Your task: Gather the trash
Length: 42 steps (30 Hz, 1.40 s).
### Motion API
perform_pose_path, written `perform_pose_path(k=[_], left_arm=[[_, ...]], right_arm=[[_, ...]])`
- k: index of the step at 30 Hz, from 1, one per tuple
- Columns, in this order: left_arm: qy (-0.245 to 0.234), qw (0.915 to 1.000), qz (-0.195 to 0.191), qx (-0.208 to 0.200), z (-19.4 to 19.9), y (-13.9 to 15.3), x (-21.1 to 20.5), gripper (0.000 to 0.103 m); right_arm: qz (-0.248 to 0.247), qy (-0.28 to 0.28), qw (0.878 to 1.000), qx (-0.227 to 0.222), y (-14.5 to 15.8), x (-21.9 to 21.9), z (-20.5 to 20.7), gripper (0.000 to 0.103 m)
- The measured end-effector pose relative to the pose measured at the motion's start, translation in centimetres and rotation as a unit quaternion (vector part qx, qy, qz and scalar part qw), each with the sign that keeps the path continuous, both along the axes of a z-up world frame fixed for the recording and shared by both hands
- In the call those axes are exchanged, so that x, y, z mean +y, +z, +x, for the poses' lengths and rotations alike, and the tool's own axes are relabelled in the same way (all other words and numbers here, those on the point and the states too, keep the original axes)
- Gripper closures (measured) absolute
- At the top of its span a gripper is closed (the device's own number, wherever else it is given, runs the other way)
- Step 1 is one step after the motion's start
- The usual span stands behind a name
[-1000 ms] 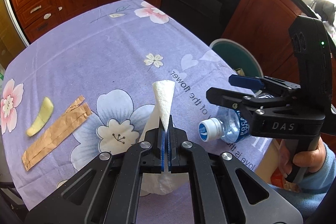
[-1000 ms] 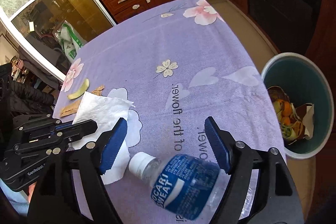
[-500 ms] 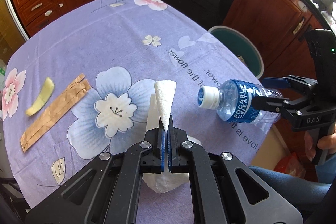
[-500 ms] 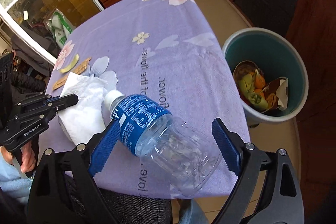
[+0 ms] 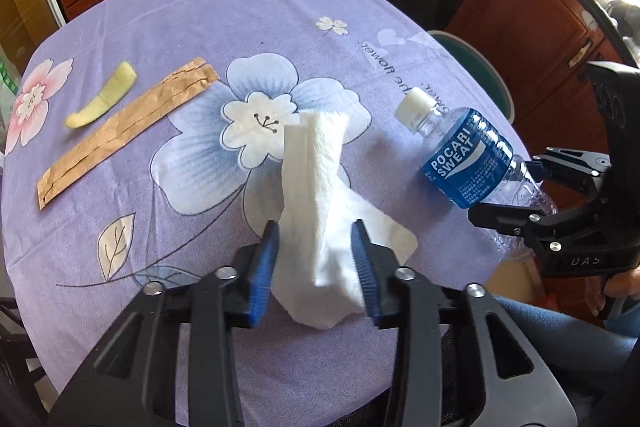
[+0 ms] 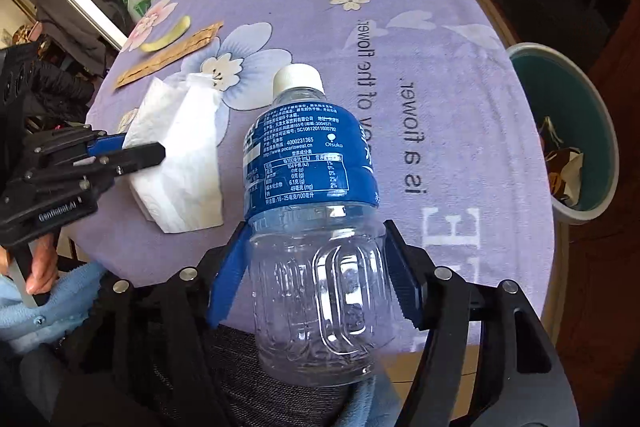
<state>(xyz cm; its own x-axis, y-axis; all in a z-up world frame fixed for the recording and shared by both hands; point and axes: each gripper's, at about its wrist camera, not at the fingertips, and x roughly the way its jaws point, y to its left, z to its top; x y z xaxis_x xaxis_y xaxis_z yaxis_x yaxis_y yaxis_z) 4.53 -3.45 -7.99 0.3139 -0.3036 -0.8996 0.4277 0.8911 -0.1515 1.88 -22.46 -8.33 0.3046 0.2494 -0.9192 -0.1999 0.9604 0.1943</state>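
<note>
My left gripper [image 5: 315, 247] is open, its blue pads apart on either side of a crumpled white paper towel [image 5: 320, 207] that sags between them over the table's near edge. My right gripper [image 6: 320, 267] is shut on an empty clear Pocari Sweat bottle [image 6: 312, 187] with a blue label and white cap, held above the table's near edge, cap pointing away. The bottle [image 5: 468, 155] and the right gripper [image 5: 532, 187] show at the right of the left wrist view. The towel [image 6: 180, 151] and the left gripper [image 6: 132, 151] show at the left of the right wrist view.
A brown paper strip [image 5: 120, 131] and a yellow peel [image 5: 104, 101] lie on the purple flowered tablecloth [image 5: 200, 27] at the left. A teal bin [image 6: 568, 131] holding scraps stands on the floor right of the table. Wooden cabinets [image 5: 520, 7] and an oven stand behind.
My left gripper has opened off the paper towel, which has slumped between the pads. My right gripper has lifted the bottle higher and swung it so the cap points away.
</note>
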Motion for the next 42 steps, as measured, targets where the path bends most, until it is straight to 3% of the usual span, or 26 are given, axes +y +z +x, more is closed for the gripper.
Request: perform_pose_path(k=[6,7,8,9,12,18,25,33,42], left_arm=[[0.005,0.9998,0.017,0.005,-0.3,-1.4,0.1,0.058],[0.009,0.9998,0.018,0.000,-0.2,-1.4,0.1,0.063],[0.011,0.9997,0.020,-0.006,-0.1,-1.2,0.0,0.085],[0.010,0.9997,0.021,-0.010,0.0,-1.0,-0.2,0.101],[0.006,0.9986,0.034,-0.041,0.1,0.5,-1.0,0.101],[-0.019,0.9974,0.018,-0.067,2.0,4.0,-4.4,0.101],[-0.080,0.9933,0.006,-0.083,4.3,6.5,-12.6,0.101],[-0.145,0.9863,0.015,-0.076,6.2,5.9,-22.0,0.101],[-0.173,0.9840,0.017,-0.039,9.9,3.1,-29.2,0.100]], right_arm=[[0.021,-0.009,1.000,-0.017,1.7,0.4,0.5,0.041],[0.024,-0.013,0.999,-0.020,2.0,0.2,0.6,0.041],[0.026,-0.019,0.999,-0.022,2.2,0.0,0.7,0.041],[0.029,-0.025,0.999,-0.024,2.3,-0.3,0.8,0.041],[0.037,-0.044,0.998,-0.033,2.9,-1.6,0.9,0.041],[0.064,-0.109,0.990,-0.059,4.4,-6.8,1.7,0.041],[0.085,-0.193,0.974,-0.081,5.3,-14.4,2.3,0.041],[0.095,-0.260,0.958,-0.078,4.2,-21.7,2.6,0.041],[0.095,-0.296,0.950,-0.021,0.6,-26.5,4.5,0.041]])
